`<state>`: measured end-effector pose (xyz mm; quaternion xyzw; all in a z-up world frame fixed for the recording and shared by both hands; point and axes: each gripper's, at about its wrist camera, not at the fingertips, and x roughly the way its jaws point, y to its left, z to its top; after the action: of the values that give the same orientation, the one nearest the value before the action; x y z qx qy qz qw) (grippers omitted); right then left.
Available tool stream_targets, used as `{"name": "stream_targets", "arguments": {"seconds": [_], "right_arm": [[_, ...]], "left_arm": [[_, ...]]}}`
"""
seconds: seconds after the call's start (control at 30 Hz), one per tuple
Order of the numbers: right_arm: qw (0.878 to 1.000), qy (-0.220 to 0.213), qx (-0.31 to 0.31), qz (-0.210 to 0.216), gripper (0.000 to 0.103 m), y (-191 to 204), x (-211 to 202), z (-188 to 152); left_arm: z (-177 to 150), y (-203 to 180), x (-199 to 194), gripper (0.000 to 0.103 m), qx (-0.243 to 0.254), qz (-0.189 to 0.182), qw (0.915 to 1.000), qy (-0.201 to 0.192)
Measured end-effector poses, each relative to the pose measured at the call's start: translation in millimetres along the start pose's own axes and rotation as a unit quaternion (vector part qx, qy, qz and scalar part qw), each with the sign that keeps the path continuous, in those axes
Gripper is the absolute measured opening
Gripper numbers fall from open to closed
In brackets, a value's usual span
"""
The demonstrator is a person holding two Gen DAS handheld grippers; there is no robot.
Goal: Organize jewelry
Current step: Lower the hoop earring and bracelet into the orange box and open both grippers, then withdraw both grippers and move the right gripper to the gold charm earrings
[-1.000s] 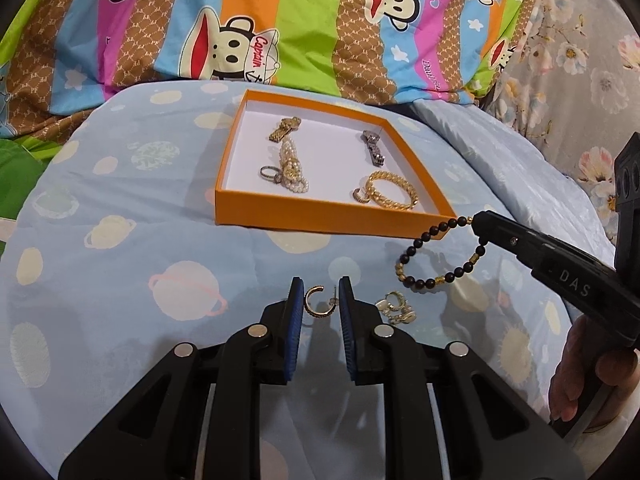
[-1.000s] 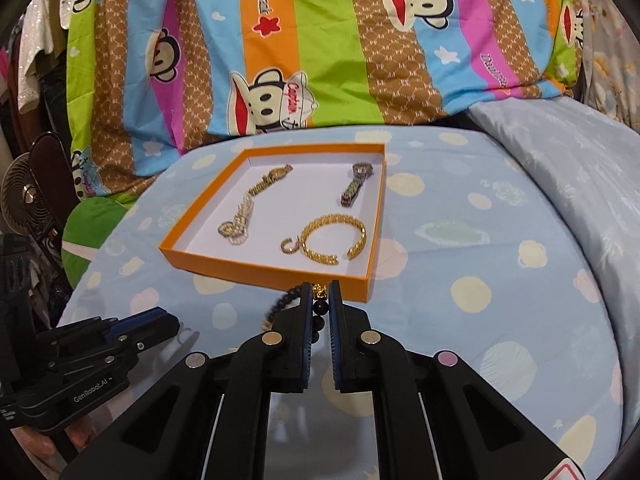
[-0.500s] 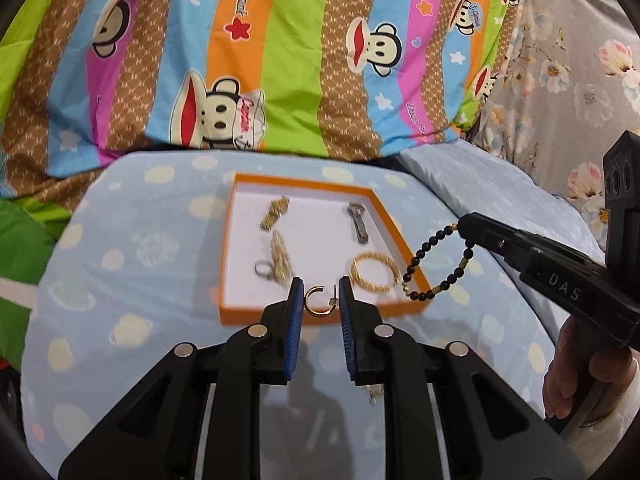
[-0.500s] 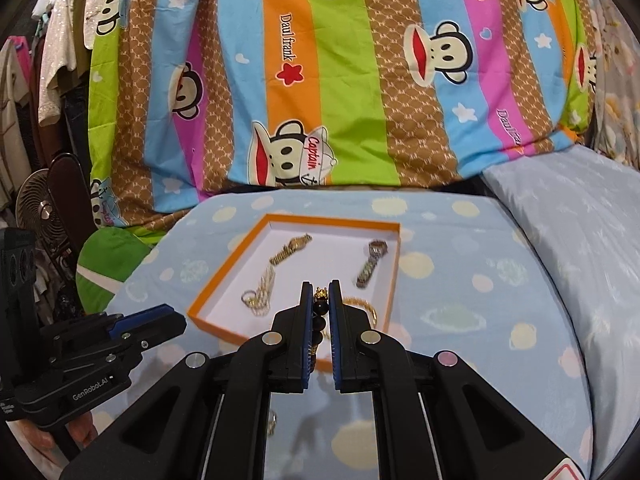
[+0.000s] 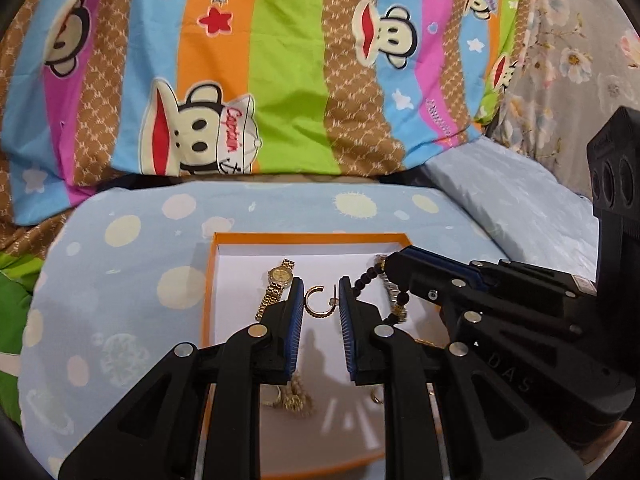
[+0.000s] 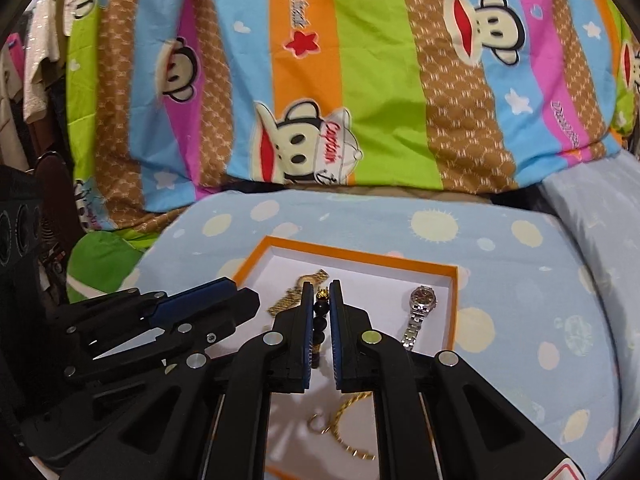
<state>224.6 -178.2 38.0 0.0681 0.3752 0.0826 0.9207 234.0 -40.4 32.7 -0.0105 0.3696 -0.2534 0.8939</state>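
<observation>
Both claws hang over the orange tray, each pinching a piece of jewelry.

The left claw (image 5: 319, 306) is narrowed on a gold hoop earring (image 5: 315, 301), whose post touches its right finger while the hoop sits clear of the left one. The right claw (image 6: 321, 300) is pressed together on a black bead bracelet (image 6: 320, 316), whose beads run down between its fingers with a gold bead at the tips. Below and ahead of both claws lies the orange tray (image 5: 209, 280) on the blue spotted bedsheet (image 5: 132, 276). Just left of the left claw's tips a gold watch (image 5: 277, 286) lies in the tray; right of the right claw's tips lies a silver watch (image 6: 419, 312). Under the right claw a gold chain bracelet (image 6: 348, 428) shows on the tray floor.
</observation>
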Motion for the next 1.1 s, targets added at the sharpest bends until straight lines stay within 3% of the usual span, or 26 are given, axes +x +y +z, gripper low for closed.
{"name": "stream_targets", "arguments": {"seconds": [0.27,0.4,0.47,0.53,0.67,0.8,0.97,1.1], "right_arm": [[0.998,0.045,0.012,-0.030,0.008,-21,40,-2],[0.998,0.036,0.012,-0.051,0.010,-25,37,-2],[0.997,0.018,0.006,-0.073,0.021,-27,28,-1],[0.997,-0.002,0.006,-0.082,0.031,-29,13,-1],[0.996,-0.043,0.005,-0.084,0.031,-26,-37,-8],[0.994,-0.059,-0.007,-0.090,0.031,-15,-82,-36],[0.997,-0.028,0.001,-0.076,0.032,-10,-117,-92],[0.998,0.011,0.017,-0.065,0.032,-5,-122,-135]], "left_arm": [[-3,2,46,0.017,-0.002,-0.001,0.9988,0.049],[-2,6,52,0.018,-0.013,0.006,0.9985,0.053],[0,10,49,0.018,-0.023,0.007,0.9985,0.050],[2,16,38,0.020,-0.035,0.006,0.9985,0.042],[4,21,-10,0.020,-0.033,0.012,0.9994,0.001],[-14,22,-60,0.022,-0.028,0.017,0.9992,-0.021],[-67,20,-98,0.024,-0.013,0.032,0.9994,-0.002],[-110,24,-102,0.024,-0.043,0.025,0.9982,0.035]]}}
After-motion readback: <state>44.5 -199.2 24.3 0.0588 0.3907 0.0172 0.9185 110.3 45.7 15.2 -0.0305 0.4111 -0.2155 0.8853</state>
